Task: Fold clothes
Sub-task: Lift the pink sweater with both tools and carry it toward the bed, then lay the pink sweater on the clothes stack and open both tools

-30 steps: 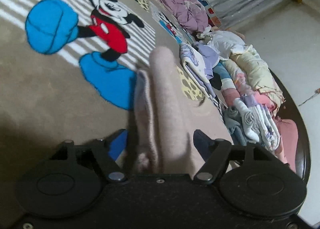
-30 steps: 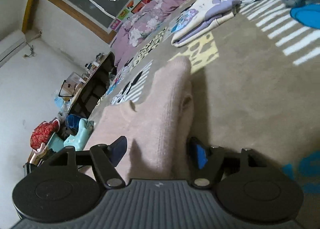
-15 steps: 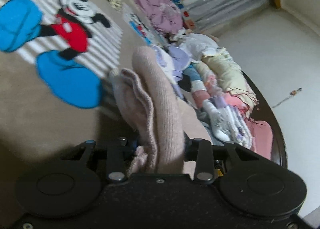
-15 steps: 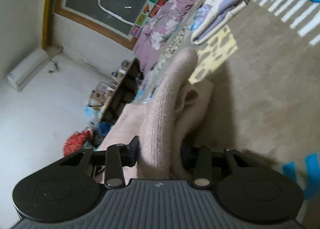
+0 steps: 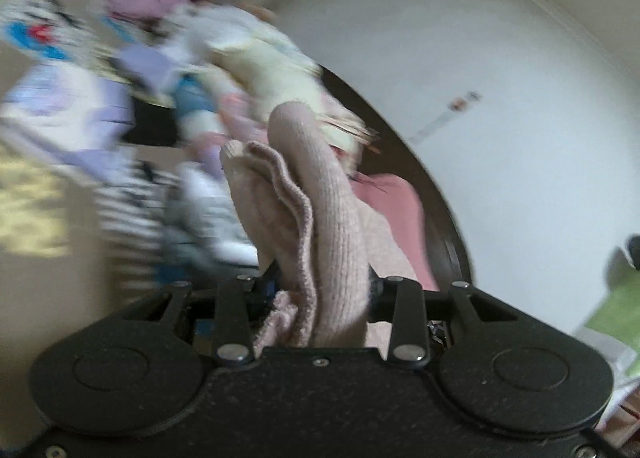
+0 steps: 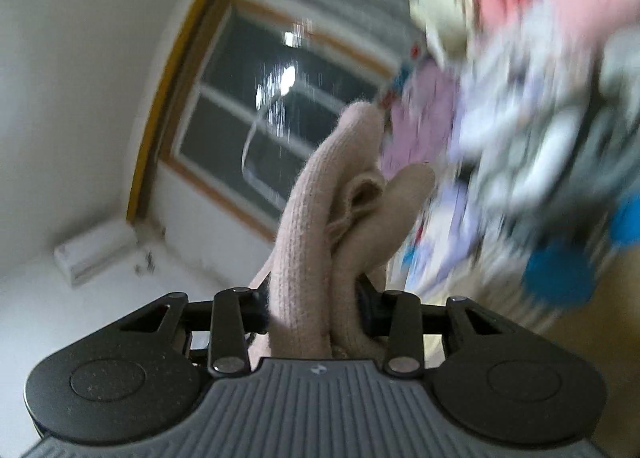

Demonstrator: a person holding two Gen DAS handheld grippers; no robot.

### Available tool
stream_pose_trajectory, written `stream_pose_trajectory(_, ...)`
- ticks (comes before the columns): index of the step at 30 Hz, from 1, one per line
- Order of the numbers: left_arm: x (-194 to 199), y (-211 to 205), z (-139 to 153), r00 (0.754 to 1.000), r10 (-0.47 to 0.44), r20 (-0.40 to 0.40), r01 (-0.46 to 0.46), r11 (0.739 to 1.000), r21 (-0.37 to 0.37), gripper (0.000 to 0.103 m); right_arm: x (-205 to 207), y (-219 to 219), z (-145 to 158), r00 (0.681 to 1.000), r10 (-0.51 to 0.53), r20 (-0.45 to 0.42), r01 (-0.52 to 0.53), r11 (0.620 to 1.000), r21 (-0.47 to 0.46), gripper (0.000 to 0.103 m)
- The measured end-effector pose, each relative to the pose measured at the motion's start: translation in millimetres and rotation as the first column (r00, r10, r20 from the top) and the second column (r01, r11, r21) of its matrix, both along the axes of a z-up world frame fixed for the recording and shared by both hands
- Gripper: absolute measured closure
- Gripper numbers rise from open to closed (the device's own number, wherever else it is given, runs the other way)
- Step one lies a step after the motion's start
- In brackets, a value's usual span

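A pale pink knitted garment (image 5: 320, 218) is bunched between the jaws of my left gripper (image 5: 322, 290), which is shut on it and holds it up off the carpet. The same pink knit (image 6: 312, 226) stands up between the jaws of my right gripper (image 6: 314, 306), which is also shut on it. Both views are blurred by motion. The part of the garment that hangs below the grippers is hidden.
A heap of unfolded clothes (image 5: 256, 70) lies along a dark round table edge (image 5: 436, 194), with folded pieces (image 5: 68, 106) on the carpet to the left. The right wrist view shows a dark window (image 6: 256, 126), a white wall and blurred clothes (image 6: 520, 106).
Both grippers closed on the pink knit a second ago and have since lifted it and swung upward. The carpet has dropped out of view; wall and window now show.
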State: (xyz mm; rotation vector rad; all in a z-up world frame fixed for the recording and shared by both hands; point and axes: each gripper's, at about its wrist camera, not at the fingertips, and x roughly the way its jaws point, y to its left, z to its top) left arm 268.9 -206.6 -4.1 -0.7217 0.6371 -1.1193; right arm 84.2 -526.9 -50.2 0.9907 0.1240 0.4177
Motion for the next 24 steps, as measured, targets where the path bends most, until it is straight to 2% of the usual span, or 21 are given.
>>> stream_pose_trajectory(4, 16, -83, 28, 0.992, -0.117, 0.038, 0.119, 0.992, -0.052, 0.068, -30, -65, 32, 0.988, -0.140, 0.069, 0.141, 0.990, -0.014, 0.063)
stream_pose_trajectory(8, 29, -157, 45, 0.979, -0.201, 0.042, 0.205, 0.973, -0.109, 0.068, -44, -118, 49, 0.963, -0.249, 0.099, 0.251, 0.968, -0.006, 0.063)
stream_pose_trajectory(16, 58, -260, 56, 0.953, -0.301, 0.019, 0.301, 0.943, -0.144, 0.068, -54, -200, 63, 0.906, -0.401, 0.132, 0.405, 0.914, 0.002, 0.063)
stream_pose_trajectory(18, 64, -278, 46, 0.952, -0.307, -0.012, 0.303, 0.943, -0.138, 0.068, -58, -216, 60, 0.894, -0.430, 0.125, 0.432, 0.902, 0.010, 0.063)
stream_pose_trajectory(20, 75, -298, 20, 0.956, -0.281, -0.079, 0.276, 0.959, -0.068, 0.068, -60, -233, 48, 0.876, -0.473, 0.091, 0.472, 0.881, 0.035, 0.063)
stream_pose_trajectory(22, 86, -318, -7, 0.958, -0.250, -0.143, 0.253, 0.968, 0.005, 0.067, -52, -251, 18, 0.850, -0.526, 0.003, 0.525, 0.849, 0.051, 0.063)
stream_pose_trajectory(23, 91, -326, -25, 0.954, -0.231, -0.192, 0.243, 0.969, 0.040, 0.067, -44, -261, -4, 0.840, -0.538, -0.071, 0.543, 0.837, 0.067, 0.063)
stream_pose_trajectory(24, 97, -329, -50, 0.939, -0.209, -0.273, 0.237, 0.969, 0.074, 0.068, -35, -271, -31, 0.830, -0.532, -0.170, 0.551, 0.829, 0.093, 0.063)
